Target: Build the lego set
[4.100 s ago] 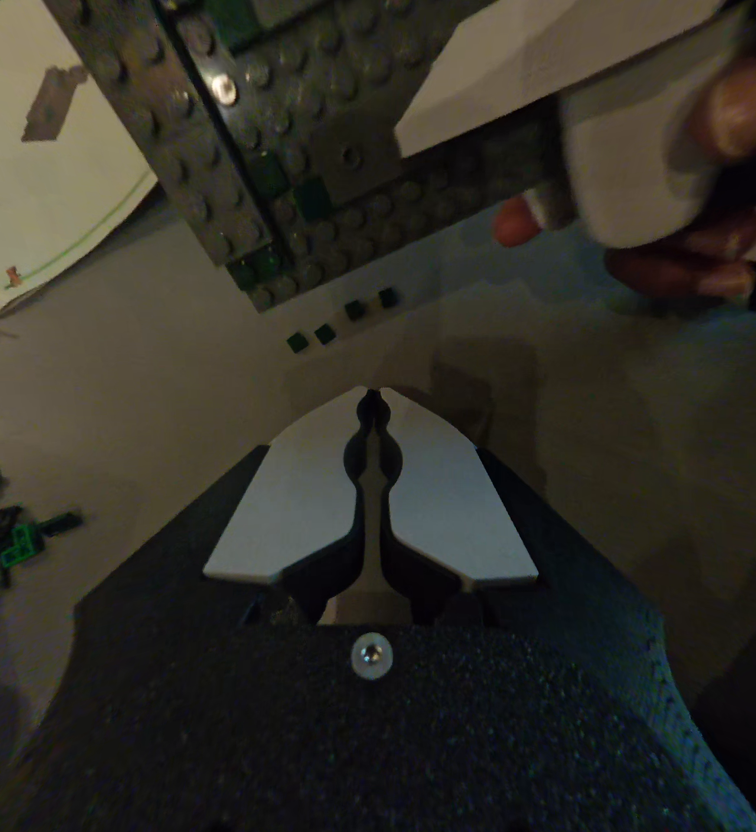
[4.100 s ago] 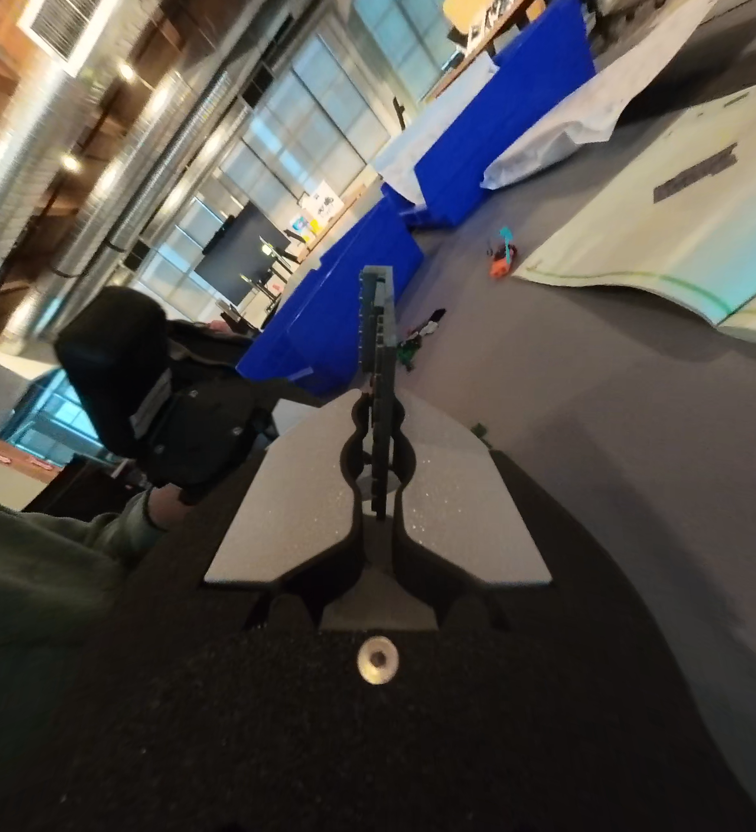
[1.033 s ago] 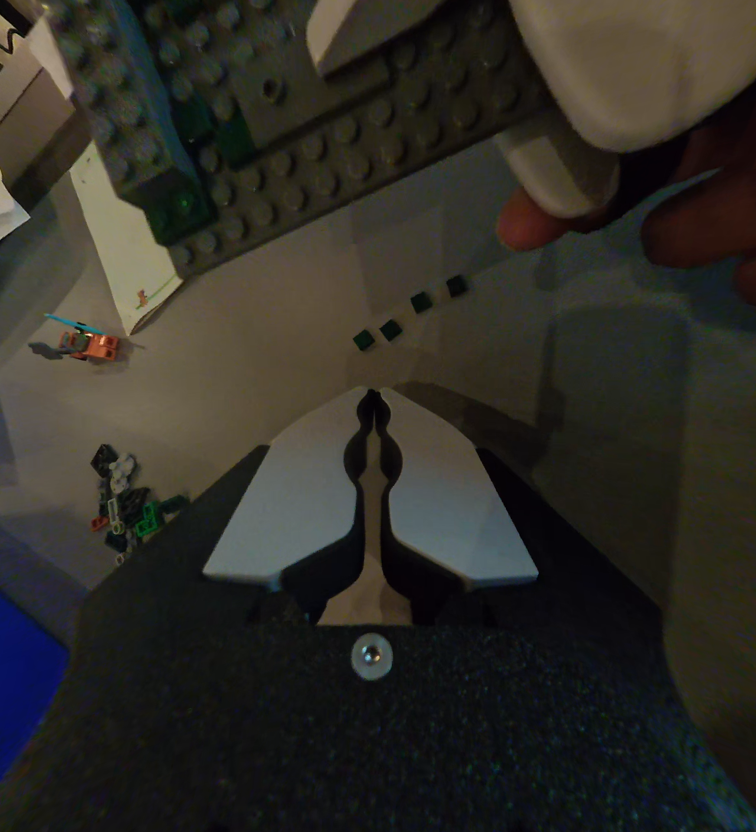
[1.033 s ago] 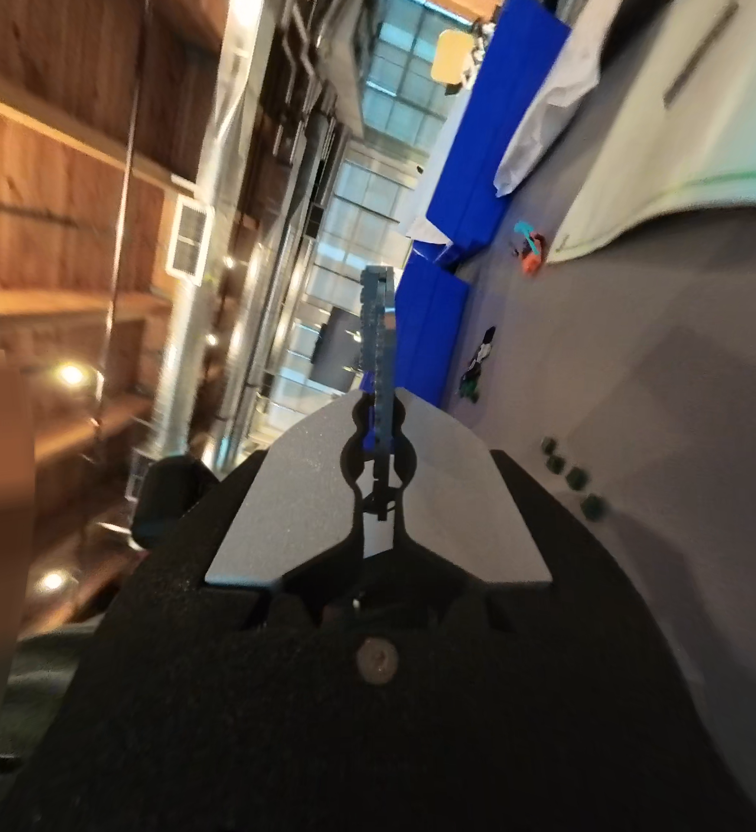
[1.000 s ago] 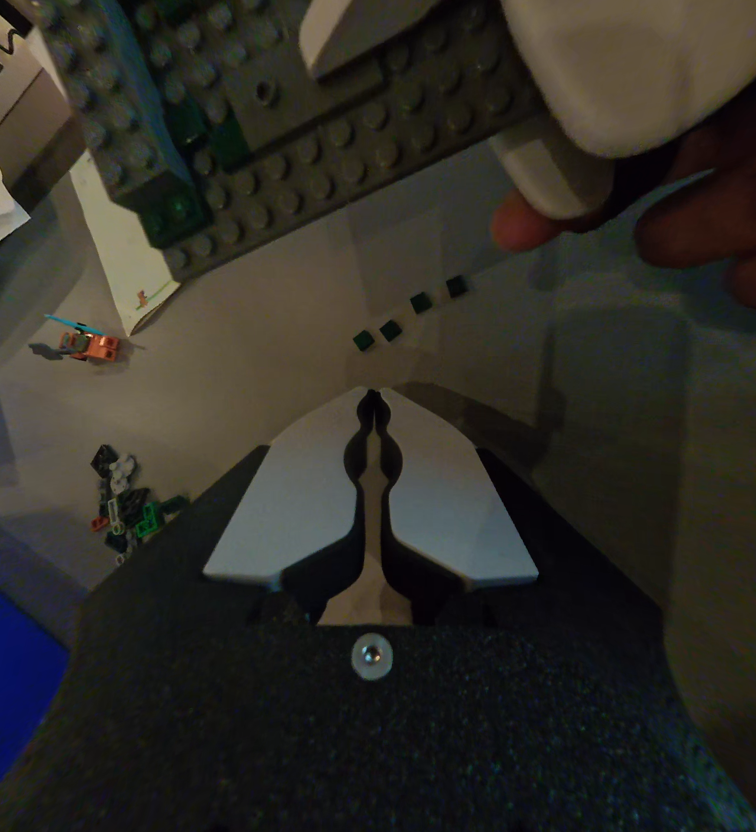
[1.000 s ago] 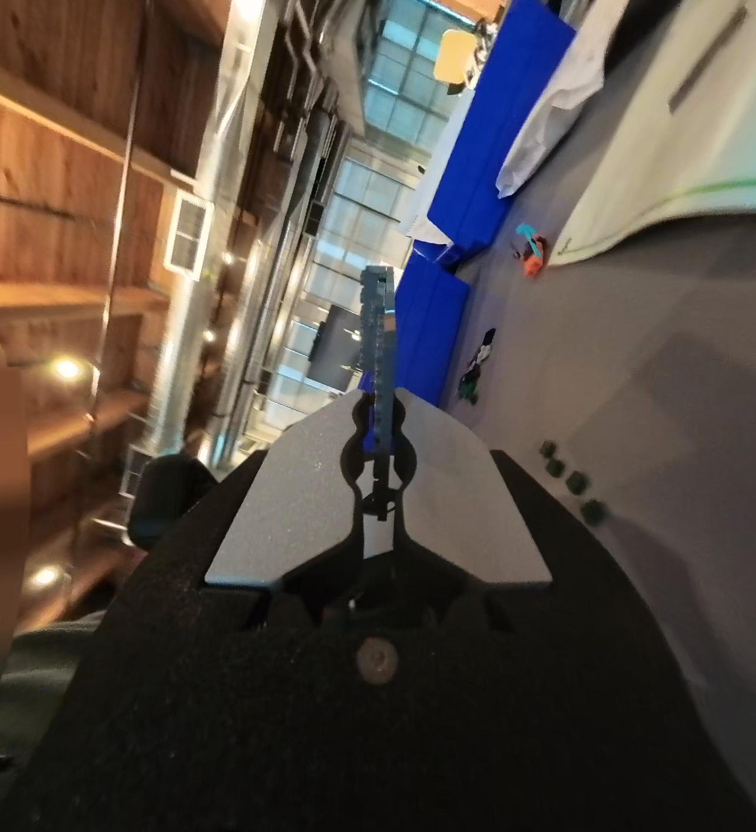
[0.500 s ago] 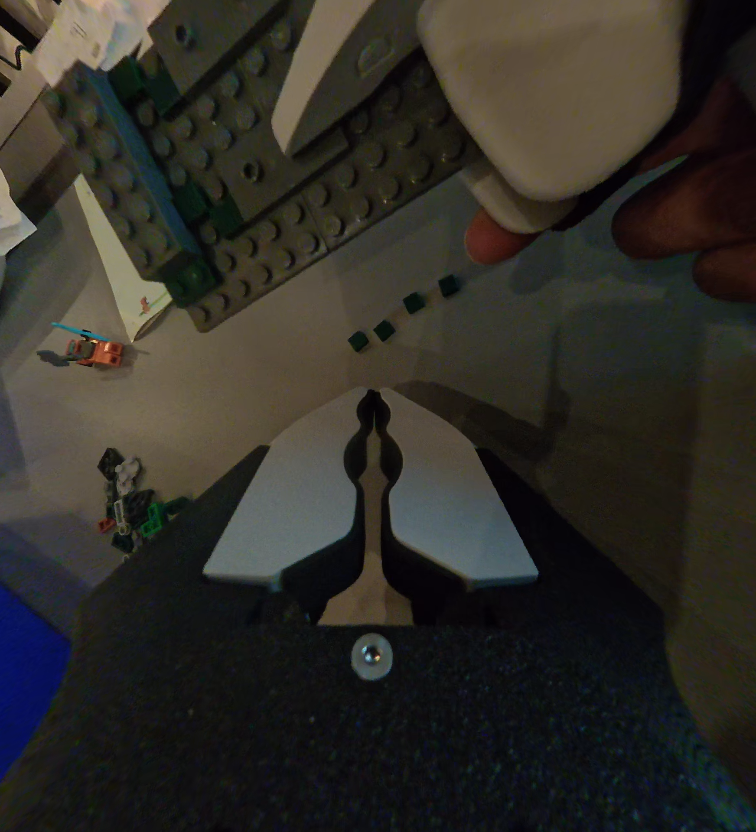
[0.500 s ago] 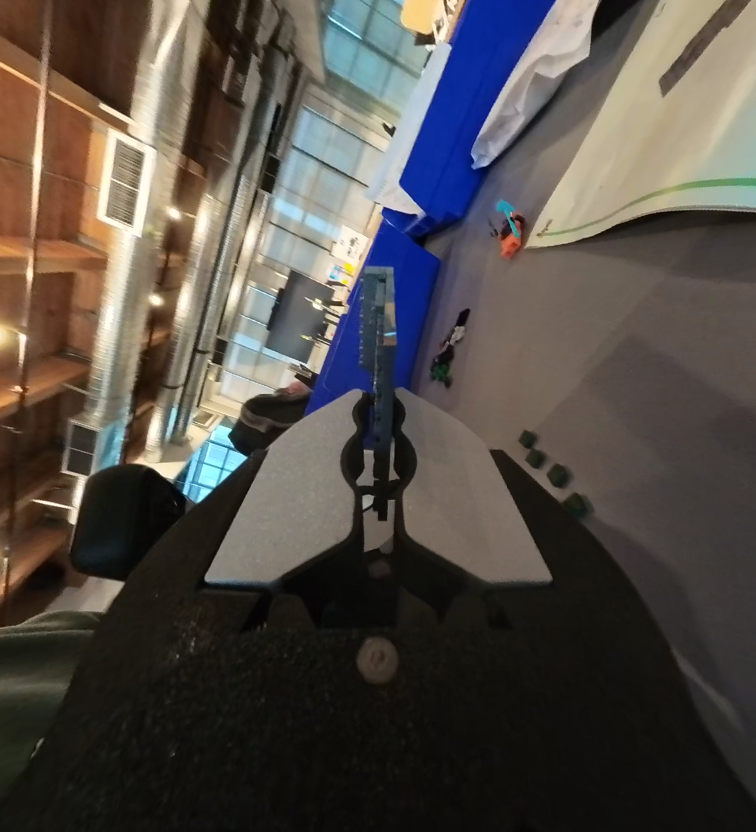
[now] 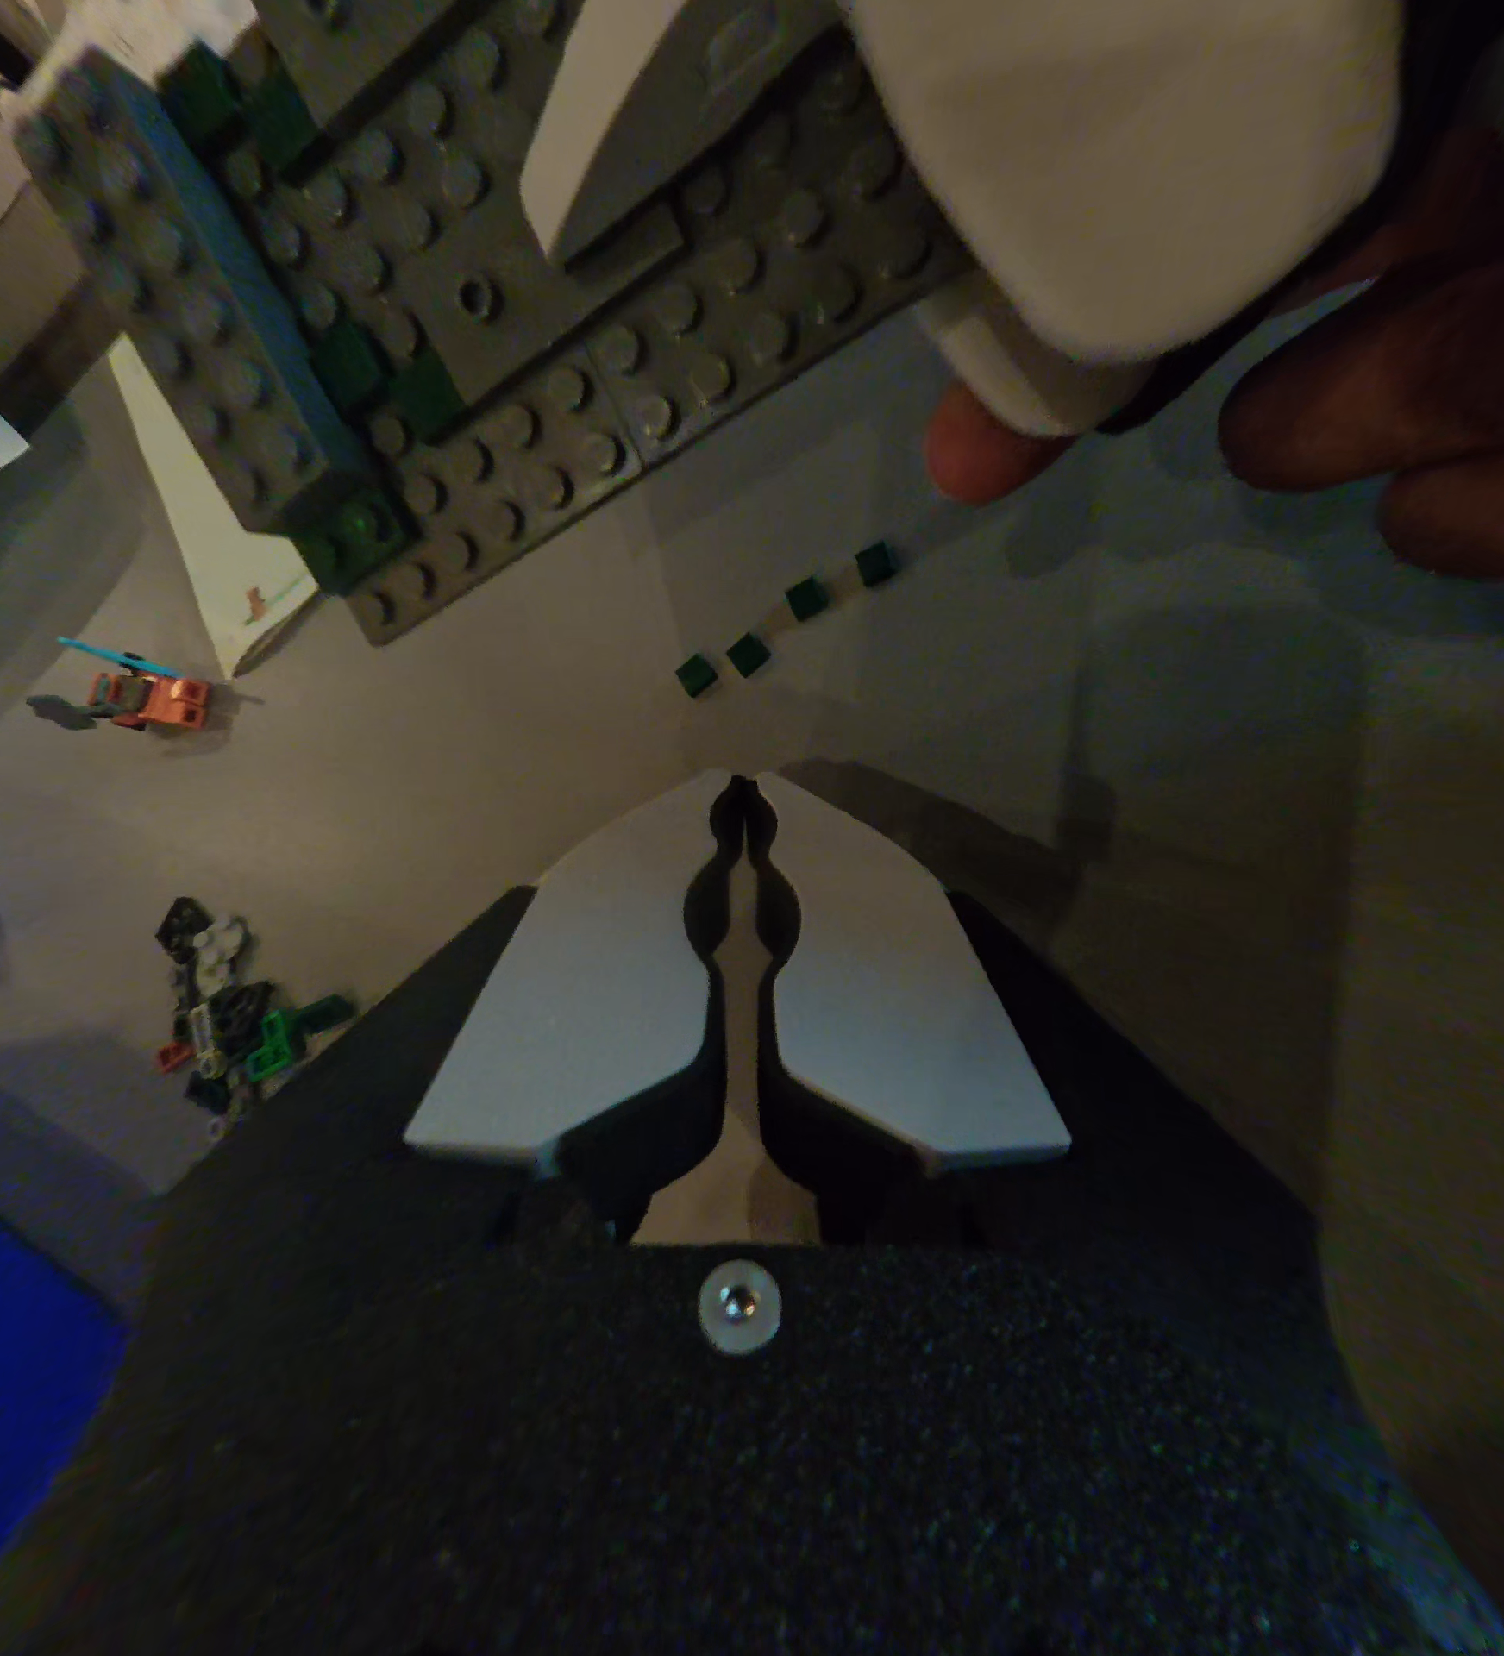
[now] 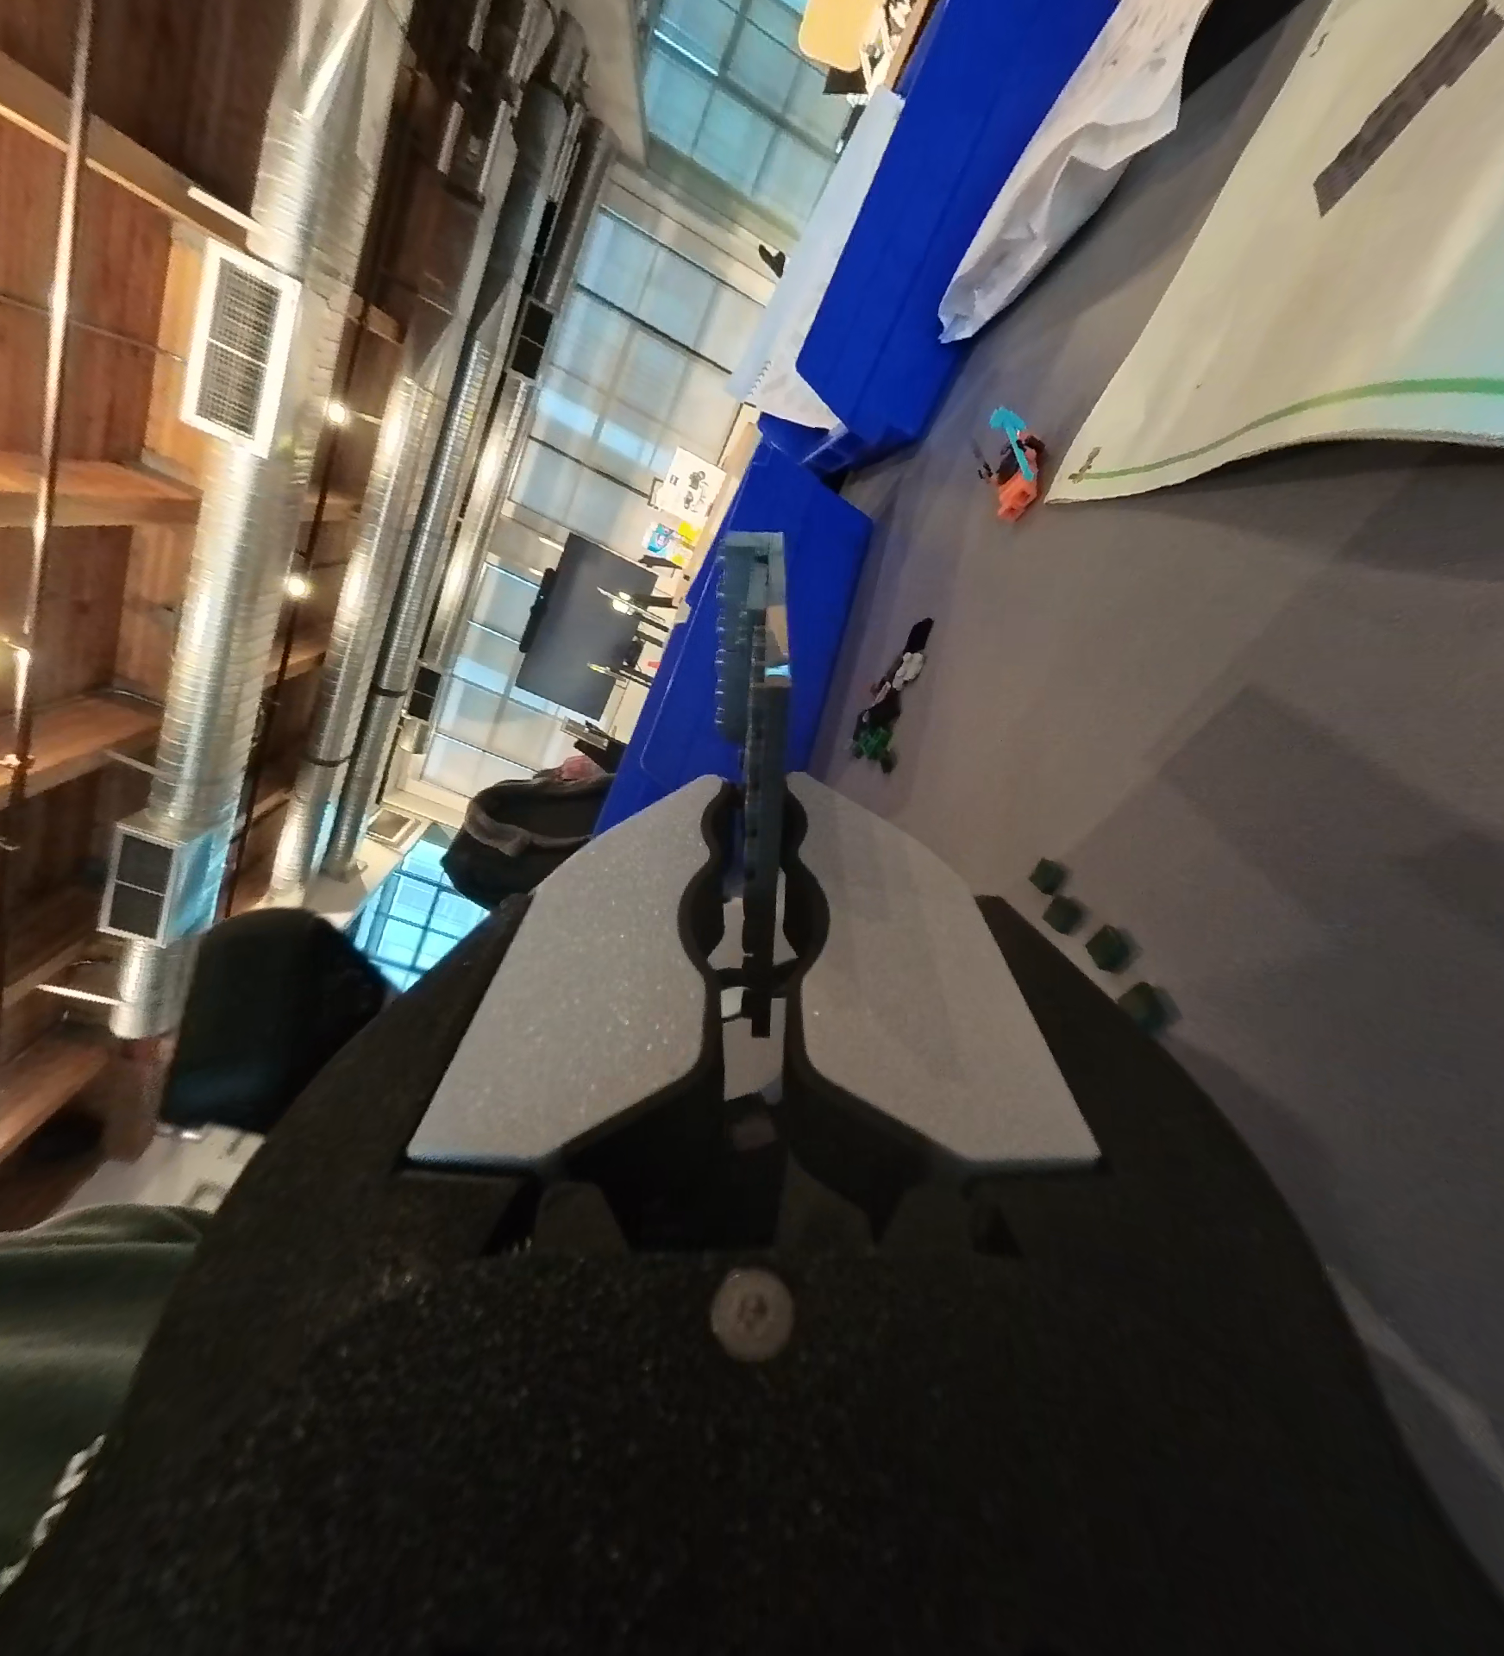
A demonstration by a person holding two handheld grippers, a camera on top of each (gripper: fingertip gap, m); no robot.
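My right gripper [image 10: 753, 789] is shut on a grey studded lego plate assembly [image 10: 753, 663], which shows edge-on and is held in the air, tilted on its side. In the left wrist view the same assembly [image 9: 506, 296] hangs at the top, with dark green pieces set in it, clamped by the right gripper's white fingers [image 9: 1089, 134] and a hand [image 9: 1402, 403]. My left gripper [image 9: 741, 789] is shut and empty, low over the grey table. Several small dark green pieces [image 9: 784, 618] lie in a row just ahead of it; they also show in the right wrist view [image 10: 1089, 941].
An orange figure with a teal tool [image 9: 148, 699] and a pile of small loose pieces [image 9: 229, 1013] lie to the left. A white instruction booklet [image 9: 220, 538] lies behind the assembly. Blue mats [image 10: 892, 314] border the table. A green sleeve [image 10: 32, 1344] is at the lower left. Left tips to right tips: about 9 cm.
The held plate assembly has come lower and closer in the left wrist view. The right gripper has turned slightly. The left gripper has stayed in place, shut.
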